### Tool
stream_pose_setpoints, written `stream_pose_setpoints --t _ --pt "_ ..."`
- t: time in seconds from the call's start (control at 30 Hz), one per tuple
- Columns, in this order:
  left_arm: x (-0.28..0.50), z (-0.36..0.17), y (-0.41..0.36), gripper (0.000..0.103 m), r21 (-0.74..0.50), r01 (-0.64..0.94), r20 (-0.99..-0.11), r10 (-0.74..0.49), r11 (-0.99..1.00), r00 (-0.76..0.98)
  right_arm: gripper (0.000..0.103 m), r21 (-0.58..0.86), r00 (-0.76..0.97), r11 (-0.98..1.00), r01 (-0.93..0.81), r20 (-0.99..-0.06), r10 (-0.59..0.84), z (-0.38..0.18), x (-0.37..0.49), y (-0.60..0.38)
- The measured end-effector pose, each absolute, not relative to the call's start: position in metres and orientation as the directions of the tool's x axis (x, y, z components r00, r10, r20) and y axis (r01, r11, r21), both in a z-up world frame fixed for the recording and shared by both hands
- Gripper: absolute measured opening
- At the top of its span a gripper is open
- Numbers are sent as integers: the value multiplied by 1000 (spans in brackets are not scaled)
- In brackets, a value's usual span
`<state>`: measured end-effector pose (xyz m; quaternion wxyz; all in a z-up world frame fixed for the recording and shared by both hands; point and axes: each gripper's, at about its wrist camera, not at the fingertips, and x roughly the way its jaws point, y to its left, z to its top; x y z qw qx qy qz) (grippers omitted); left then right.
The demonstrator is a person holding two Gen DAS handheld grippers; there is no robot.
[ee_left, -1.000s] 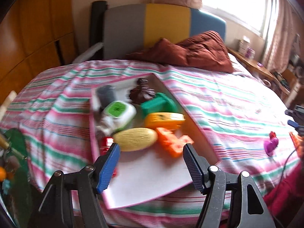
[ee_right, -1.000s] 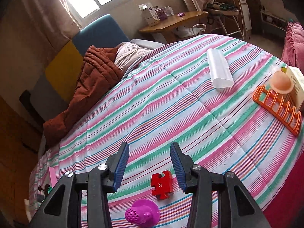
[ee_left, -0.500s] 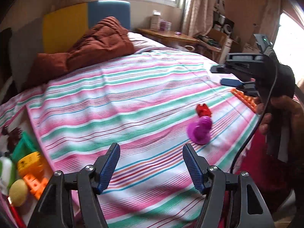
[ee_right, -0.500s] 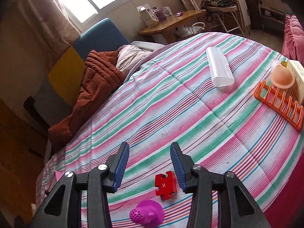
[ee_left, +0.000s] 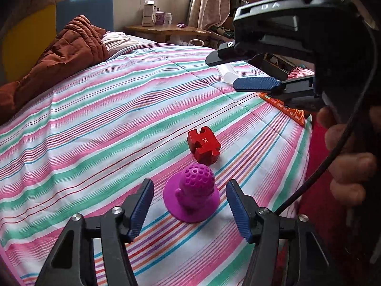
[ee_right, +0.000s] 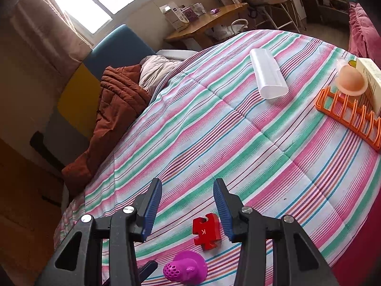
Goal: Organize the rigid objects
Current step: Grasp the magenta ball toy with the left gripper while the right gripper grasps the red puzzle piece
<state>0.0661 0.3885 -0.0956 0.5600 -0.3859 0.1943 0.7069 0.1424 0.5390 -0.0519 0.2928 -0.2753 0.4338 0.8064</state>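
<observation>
A purple perforated toy (ee_left: 193,195) with a round flange stands on the striped bedspread (ee_left: 119,109). My left gripper (ee_left: 189,208) straddles it. Its jaws are closing, and a gap still shows between each blue pad and the toy. Just beyond lies a red puzzle piece (ee_left: 203,146) marked K. My right gripper (ee_left: 228,71) hovers above and to the right, held by a hand (ee_left: 345,166). In the right wrist view the right gripper (ee_right: 188,207) stands open with nothing between its fingers, above the red puzzle piece (ee_right: 206,230) and the purple toy (ee_right: 184,269).
A white translucent case (ee_right: 268,74) lies further up the bed. An orange rack (ee_right: 350,112) with a peach dome (ee_right: 350,79) and a box (ee_right: 370,78) sits at the right edge. A brown quilt (ee_left: 59,54) is bunched by the headboard. A wooden side table (ee_right: 207,21) stands beyond.
My left gripper swung away from the tray of toys, across the bed to the purple toy, and its jaws narrowed around it. The right gripper stayed nearly still.
</observation>
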Motion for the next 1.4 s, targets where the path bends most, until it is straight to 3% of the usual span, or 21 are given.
stream_pose_setpoints --t 0.07,0.27,0.57,0.8,0.87,1.0,1.1,1.2,1.3,1.4 --pt "64 -105 396 33 -168 -936 -779 624 -309 -66 45 536 -675 -451 -714 -699 238 -52 143 539" --pt "58 -105 371 33 -164 -920 -762 638 -356 -112 45 511 -646 -456 -728 -735 207 -58 134 539" --pt "26 -104 291 33 -127 -809 -770 571 -574 -284 45 358 -491 -552 -753 -864 110 -85 100 524" --pt "22 -110 281 33 -104 -803 -744 582 -587 -329 45 297 -410 -597 -745 -910 59 -101 89 517" --pt "23 -110 282 33 -114 -800 -740 587 -590 -328 38 251 -372 -629 -736 -926 66 -104 84 512" --pt "21 -112 283 33 -128 -794 -736 593 -595 -326 33 87 -286 -724 -685 -945 158 -106 70 494" --pt "20 -112 284 33 -133 -790 -733 596 -599 -328 32 166 -366 -791 -589 -927 78 -101 62 479" --pt "21 -112 285 33 -122 -791 -732 592 -600 -337 32 71 -321 -856 -512 -940 114 -104 47 456" --pt "19 -112 284 33 -140 -784 -729 599 -605 -332 32 109 -378 -893 -437 -923 72 -99 40 444" --pt "20 -111 284 33 -132 -791 -727 601 -598 -332 32 56 -346 -909 -412 -933 100 -107 32 437"
